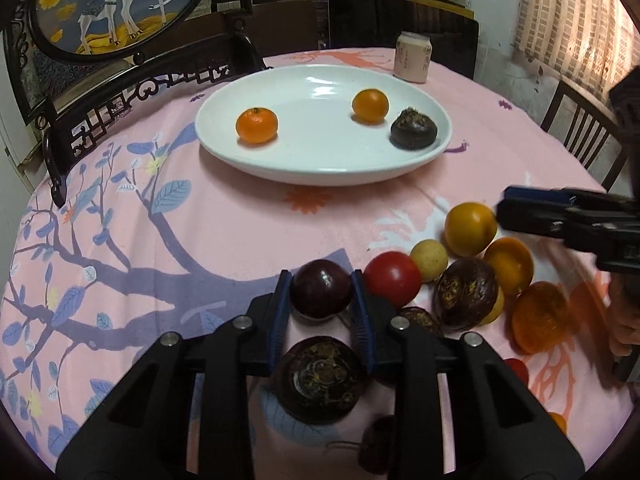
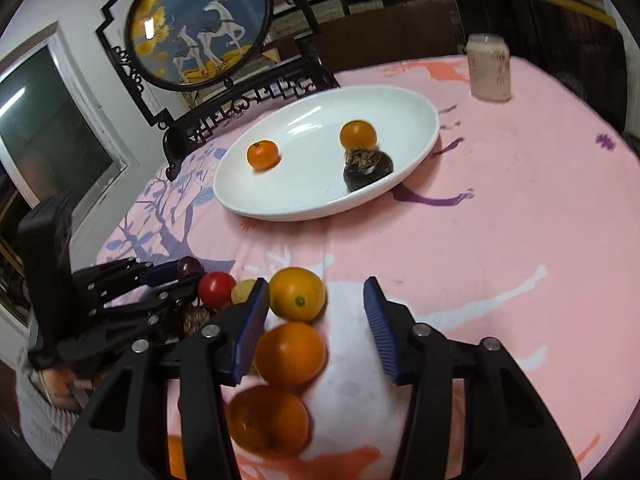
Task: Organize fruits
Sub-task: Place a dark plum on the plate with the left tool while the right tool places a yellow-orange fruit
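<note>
**Left gripper clamps dark plum; right gripper wide over orange fruit**

Round table with pink floral cloth (image 1: pixel 224 224). White plate (image 1: pixel 320 160) sits toward the far side, holding a mandarin (image 1: pixel 256 125), a second orange fruit (image 1: pixel 370 105) and a dark brown fruit (image 1: pixel 413 128) against its right rim. Pale can (image 1: pixel 414 57) stands at the far edge, behind the plate.

Left gripper (image 1: pixel 322 292): blue pads pressed on both sides of a dark purple plum (image 1: pixel 321 289), narrow grip, plum held near the table's near edge. Red tomato (image 1: pixel 393 284) just beside the right pad. Dark wrinkled fruit (image 1: pixel 322 380) lies under the gripper body, closer to the near edge.

Loose pile on the cloth right of the plum: small yellow fruit (image 1: pixel 429 261), yellow-orange fruit (image 1: pixel 471 229), dark patterned fruit (image 1: pixel 466 294), more orange fruit (image 1: pixel 542 322).

Right gripper (image 2: pixel 316 312): jaws stand wide, nothing clamped. Left pad touches or sits just beside an orange (image 2: pixel 290 354); right pad well apart from it, over bare cloth. Yellow-orange fruit (image 2: pixel 297 293) lies near the left fingertip. Another orange (image 2: pixel 267 420) below, blurred.

Carved dark screen with a round deer panel (image 2: pixel 198 28) stands at the far left edge.
</note>
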`<state>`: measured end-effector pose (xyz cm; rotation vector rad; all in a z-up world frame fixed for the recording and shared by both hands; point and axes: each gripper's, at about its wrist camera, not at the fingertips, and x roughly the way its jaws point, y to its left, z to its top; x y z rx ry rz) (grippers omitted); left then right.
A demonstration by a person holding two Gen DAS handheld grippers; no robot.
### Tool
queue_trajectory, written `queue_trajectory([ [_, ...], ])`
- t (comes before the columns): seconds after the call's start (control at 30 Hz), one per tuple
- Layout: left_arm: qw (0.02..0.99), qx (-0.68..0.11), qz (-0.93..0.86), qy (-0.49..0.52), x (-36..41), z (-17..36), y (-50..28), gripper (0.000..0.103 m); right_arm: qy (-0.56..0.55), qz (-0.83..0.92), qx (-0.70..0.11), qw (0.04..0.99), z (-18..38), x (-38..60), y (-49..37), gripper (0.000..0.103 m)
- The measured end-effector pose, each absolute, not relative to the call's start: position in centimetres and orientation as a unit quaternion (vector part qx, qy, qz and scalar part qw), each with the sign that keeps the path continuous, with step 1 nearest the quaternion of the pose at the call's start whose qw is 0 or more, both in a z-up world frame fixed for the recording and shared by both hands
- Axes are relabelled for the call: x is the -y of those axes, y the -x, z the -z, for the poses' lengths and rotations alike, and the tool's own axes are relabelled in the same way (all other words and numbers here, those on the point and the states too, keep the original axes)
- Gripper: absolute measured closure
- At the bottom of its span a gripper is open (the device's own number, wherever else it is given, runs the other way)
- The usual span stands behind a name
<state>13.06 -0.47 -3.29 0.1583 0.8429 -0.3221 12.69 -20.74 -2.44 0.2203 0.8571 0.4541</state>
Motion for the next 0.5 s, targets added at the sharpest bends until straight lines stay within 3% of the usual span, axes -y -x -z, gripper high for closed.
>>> queue_trajectory([
  [0.17,0.901,-0.404,0.153,-0.049,-0.5,2.8,-13.2,0.073,-0.105,-0.242,-0.451,0.853,3.7,18.5,-14.4,0.067],
  [0.27,0.902,-0.401,0.153,-0.042,-0.7,2.5,-13.4,0.073,-0.064,-0.239,-0.442,0.862,3.3,17.3,-13.6,0.067],
  [0.5,0.914,-0.377,0.145,-0.03,0.5,-1.0,-16.8,0.073,-0.085,-0.213,-0.386,0.894,-0.6,18.7,-14.9,0.067],
])
